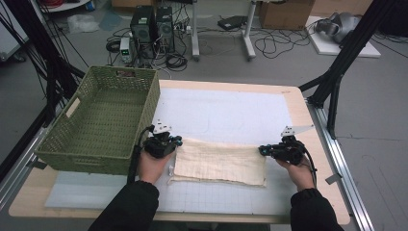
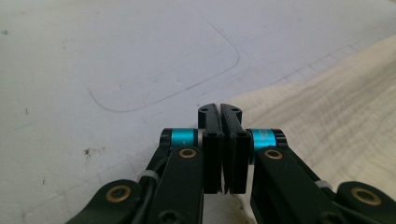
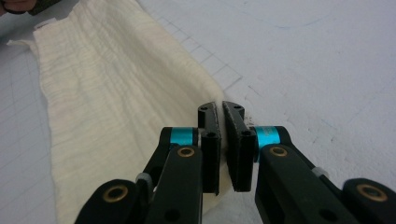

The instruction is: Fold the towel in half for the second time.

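Both hands are down at the cloth [image 1: 219,162], a cream, folded strip lying flat across the near middle of the worktop [image 1: 298,103], on the pale mat [image 1: 231,115]. The left hand-held gripper [image 1: 176,142] sits at the cloth's far left corner; the right hand-held gripper [image 1: 262,150] sits at the far right corner. One at each end, mirrored.

In the left gripper view the jaws are pressed together, no gap to speak of, tips resting right at the cloth's edge [image 2: 327,107]. A thin layer looks pinched between them, though the fabric inside the pads is hard to make out. In the right gripper view it's much the same: left hand-held gripper [image 2: 220,111] and right hand-held gripper [image 3: 219,106] alike are clamped, and on the right the cloth [image 3: 116,102] runs up to the jaws and under them, with a sliver of cream showing between the pads.

So the step in hand reads as the grasp for a fold: both far corners taken. The green basket [image 1: 77,154] stands empty just left of the left hand, probably where the cloth ends up.

The next move calls for lifting both corners together, evenly, and carrying them toward the near edge so the fold lands square. If one side leads, the strip will skew.
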### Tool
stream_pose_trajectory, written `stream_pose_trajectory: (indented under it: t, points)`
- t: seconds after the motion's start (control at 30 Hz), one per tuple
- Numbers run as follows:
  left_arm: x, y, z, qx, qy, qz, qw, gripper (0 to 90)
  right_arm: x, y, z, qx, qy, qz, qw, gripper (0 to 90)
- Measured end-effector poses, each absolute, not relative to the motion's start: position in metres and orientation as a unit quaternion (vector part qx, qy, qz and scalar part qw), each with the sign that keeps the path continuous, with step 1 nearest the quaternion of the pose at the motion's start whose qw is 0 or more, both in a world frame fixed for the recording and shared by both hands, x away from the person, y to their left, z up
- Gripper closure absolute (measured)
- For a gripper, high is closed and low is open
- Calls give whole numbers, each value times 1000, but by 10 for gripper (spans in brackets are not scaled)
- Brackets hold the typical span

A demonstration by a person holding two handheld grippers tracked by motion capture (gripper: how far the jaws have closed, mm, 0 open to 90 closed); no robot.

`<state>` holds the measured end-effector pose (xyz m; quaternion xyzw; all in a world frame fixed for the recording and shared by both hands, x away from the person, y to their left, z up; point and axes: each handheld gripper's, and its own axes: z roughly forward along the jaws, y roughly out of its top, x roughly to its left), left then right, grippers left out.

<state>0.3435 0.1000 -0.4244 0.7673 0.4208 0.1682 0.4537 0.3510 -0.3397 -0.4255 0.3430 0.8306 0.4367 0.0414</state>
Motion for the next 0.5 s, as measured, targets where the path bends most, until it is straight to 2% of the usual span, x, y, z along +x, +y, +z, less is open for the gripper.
stream_pose_trajectory:
  t: [0.5]
  points:
    - [305,113,-425,755,400,166,493,867,315,-341,-416,301,832,464,42,853]
